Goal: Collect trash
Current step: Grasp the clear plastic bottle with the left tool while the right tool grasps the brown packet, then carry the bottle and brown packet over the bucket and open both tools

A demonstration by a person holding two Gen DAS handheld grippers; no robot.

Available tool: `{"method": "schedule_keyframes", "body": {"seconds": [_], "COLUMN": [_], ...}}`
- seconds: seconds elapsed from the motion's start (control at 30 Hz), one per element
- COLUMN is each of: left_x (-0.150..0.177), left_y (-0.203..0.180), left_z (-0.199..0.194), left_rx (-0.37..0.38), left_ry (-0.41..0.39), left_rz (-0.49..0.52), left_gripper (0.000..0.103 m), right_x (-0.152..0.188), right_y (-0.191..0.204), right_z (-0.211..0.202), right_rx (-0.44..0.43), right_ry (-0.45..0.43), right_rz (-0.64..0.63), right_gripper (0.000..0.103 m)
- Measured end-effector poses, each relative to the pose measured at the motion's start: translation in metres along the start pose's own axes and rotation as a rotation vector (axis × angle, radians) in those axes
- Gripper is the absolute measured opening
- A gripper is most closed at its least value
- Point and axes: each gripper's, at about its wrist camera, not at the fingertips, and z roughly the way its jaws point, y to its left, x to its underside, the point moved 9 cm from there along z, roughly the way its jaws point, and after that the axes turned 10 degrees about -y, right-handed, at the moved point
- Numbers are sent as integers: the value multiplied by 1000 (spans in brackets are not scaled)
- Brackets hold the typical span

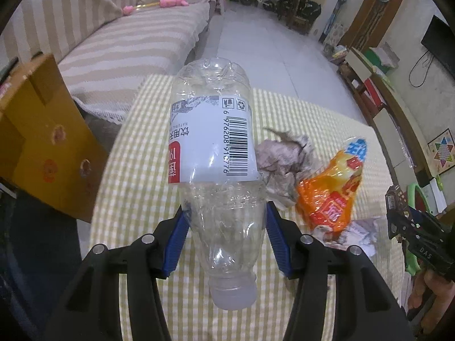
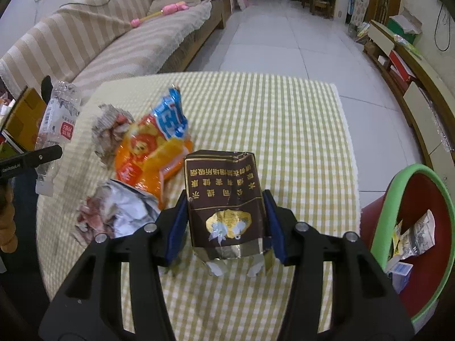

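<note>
Both grippers hold trash above the checked desk.

The left gripper (image 1: 226,227) has its jaws closed partway on a crushed clear plastic bottle (image 1: 216,153), pads pressing the bottle's lower body, cap toward the camera and base pointing away. Just right of these jaws lie a crumpled paper ball (image 1: 284,164) and an orange snack wrapper (image 1: 332,196) on the desk (image 1: 142,170). The right gripper (image 2: 226,221) has its jaws nearly closed on a dark brown cigarette pack (image 2: 224,193), pads against both its sides. Left of these jaws lies crumpled foil paper (image 2: 125,213); to their right stands a green-rimmed red bin (image 2: 421,199) holding scraps.
</note>
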Motion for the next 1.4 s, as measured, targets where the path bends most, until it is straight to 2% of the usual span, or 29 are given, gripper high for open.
{"method": "schedule_keyframes", "body": {"seconds": [0.17,0.4,0.63,0.9,1.23,1.4], "left_x": [-11,-21,-17,-12,2,13], "left_y": [-17,-69,-123,-180,-253,-296], "left_z": [-24,-41,-49,-52,-50,-51], "left_rx": [32,104,176,245,329,394], "left_ry": [-33,-53,-50,-35,-11,10], "left_rz": [34,96,157,222,298,332], "left_gripper": [50,50,50,50,50,50], "right_x": [-10,-15,-19,-15,-3,9], "right_y": [-4,-18,-42,-81,-147,-185], "right_z": [-14,-36,-56,-78,-109,-125], "right_rx": [-1,22,58,109,187,235], "right_ry": [-33,-73,-106,-129,-153,-163], "right_rz": [9,34,70,110,176,223], "right_gripper": [49,49,49,49,49,49]}}
